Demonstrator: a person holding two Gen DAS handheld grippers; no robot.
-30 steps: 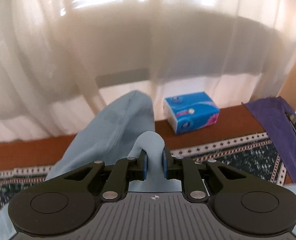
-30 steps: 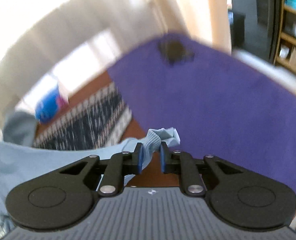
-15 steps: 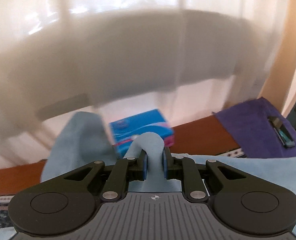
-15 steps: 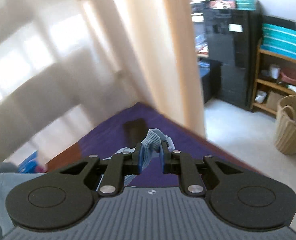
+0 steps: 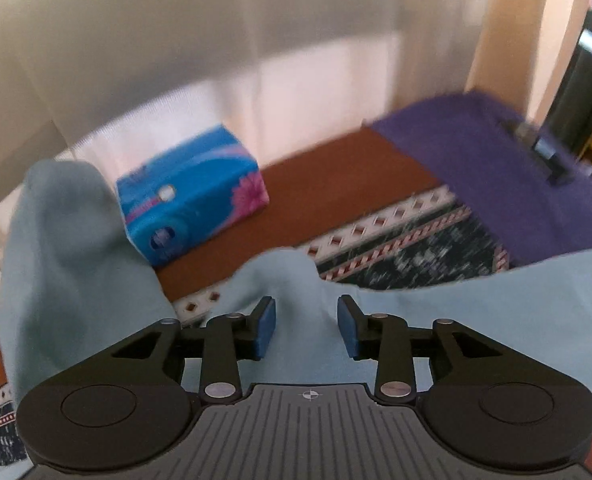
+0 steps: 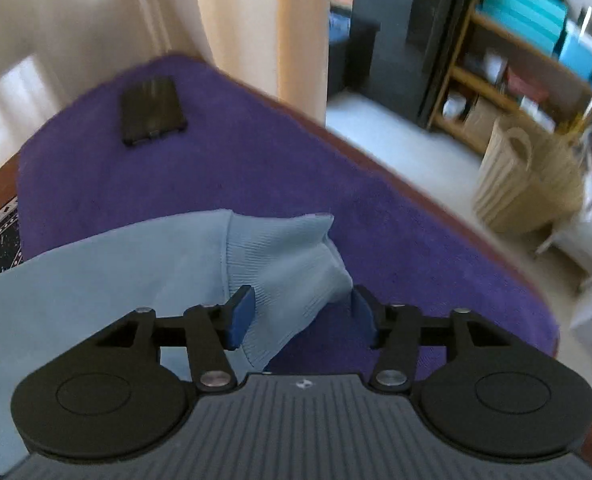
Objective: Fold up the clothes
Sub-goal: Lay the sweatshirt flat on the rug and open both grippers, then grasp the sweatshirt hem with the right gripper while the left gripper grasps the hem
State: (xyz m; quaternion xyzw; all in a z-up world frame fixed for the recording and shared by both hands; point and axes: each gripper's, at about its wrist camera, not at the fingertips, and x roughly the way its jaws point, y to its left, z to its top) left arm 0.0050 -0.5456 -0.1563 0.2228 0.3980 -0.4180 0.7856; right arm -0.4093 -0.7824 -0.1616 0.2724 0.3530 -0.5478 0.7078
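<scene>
Both grippers, left and right, are gaping wide, fabric of my garment bunching loosely between their fingers. Nearby are sitting a tissue box and a dark device on a purple cloth.

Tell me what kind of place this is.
Probably a room in a home. Sheer curtains hang behind a table holding a tissue box. Beyond it stand wooden shelves with boxes and a woven basket on the floor.
</scene>
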